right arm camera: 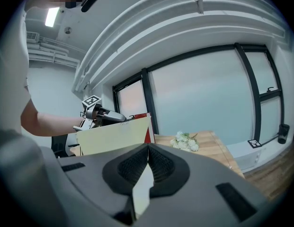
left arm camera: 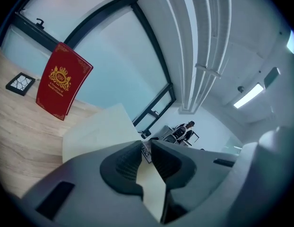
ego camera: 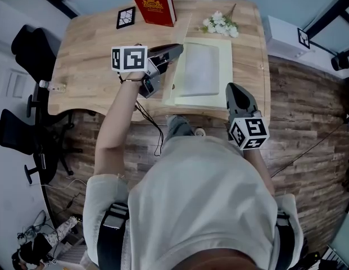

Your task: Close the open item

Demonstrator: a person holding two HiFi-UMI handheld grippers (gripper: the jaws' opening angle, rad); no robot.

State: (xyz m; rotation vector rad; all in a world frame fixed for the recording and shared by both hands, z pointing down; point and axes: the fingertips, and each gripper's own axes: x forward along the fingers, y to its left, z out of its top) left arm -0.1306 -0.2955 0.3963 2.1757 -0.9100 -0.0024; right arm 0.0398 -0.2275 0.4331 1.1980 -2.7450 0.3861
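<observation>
Head view showed the folder (ego camera: 203, 97) lying open on the table (ego camera: 90, 77), close to the near edge. The book (ego camera: 153, 3) stood behind it, and the flowers (ego camera: 220, 24) lay just beyond its far right corner.

The left gripper (ego camera: 177, 50) was clamped on the raised cover (right arm camera: 113, 135), with cream card visible between its pads in its own view. The right gripper (ego camera: 231, 88) was clamped on the near right corner of the base panel, also pinching cream card. The cover stood roughly upright (about halfway to shut, in my judgement).

Risks noted:
- The left grip sat on a thin edge. If the pull ran across the card and not along the hinge arc, the cover could slip free and flop either way.
- The right pinch alone anchored the base. A sideways drag from the left could pivot the folder about that corner, or slide it toward the flowers.
- Both grips were on bare card. Opposing tension could crease or buckle the cover at the spine.
- The pale sheet inside could shift and catch in the fold if the cover came down fast.
</observation>
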